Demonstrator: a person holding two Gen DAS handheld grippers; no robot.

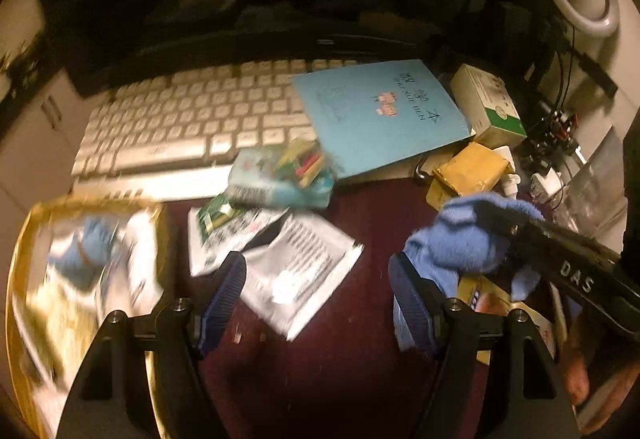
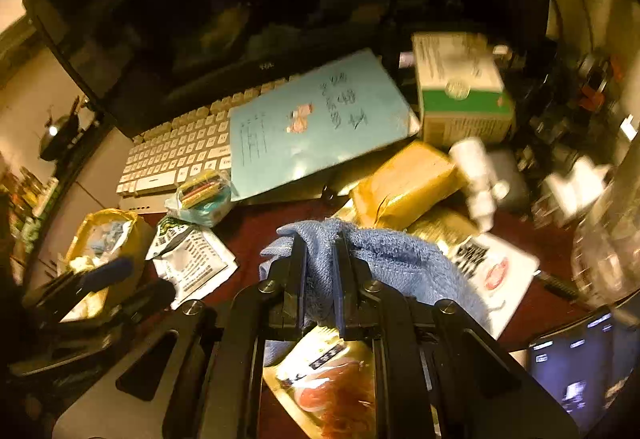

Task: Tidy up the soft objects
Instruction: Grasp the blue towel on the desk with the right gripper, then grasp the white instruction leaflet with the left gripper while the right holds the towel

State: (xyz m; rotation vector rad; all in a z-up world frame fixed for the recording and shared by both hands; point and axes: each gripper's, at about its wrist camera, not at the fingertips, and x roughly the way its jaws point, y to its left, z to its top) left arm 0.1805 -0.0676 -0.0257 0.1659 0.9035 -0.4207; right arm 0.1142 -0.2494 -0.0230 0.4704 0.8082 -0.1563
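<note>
The right tool point(image 2: 320, 251) bears the white letters "DAS" on its side, seen from the left wrist view. A pale blue booklet point(image 1: 384, 115) shows "SHU XUE BEN" under printed characters. The right tool is clenched on a blue cloth point(image 2: 384, 255), a bunched fold pinched between its fingers above the dark red bench point(image 1: 340, 359). The cloth is soft, ribbed terry, draping rightward. The left tool point(image 1: 316, 291) stands released, just left of the cloth.

The right gripper point(image 2: 320, 263) is angled downward, its jaws clamped on a soft blue terry cloth point(image 2: 384, 259). The left gripper point(image 1: 318, 295), also tilted down, stands wide apart, holding nothing.
</note>
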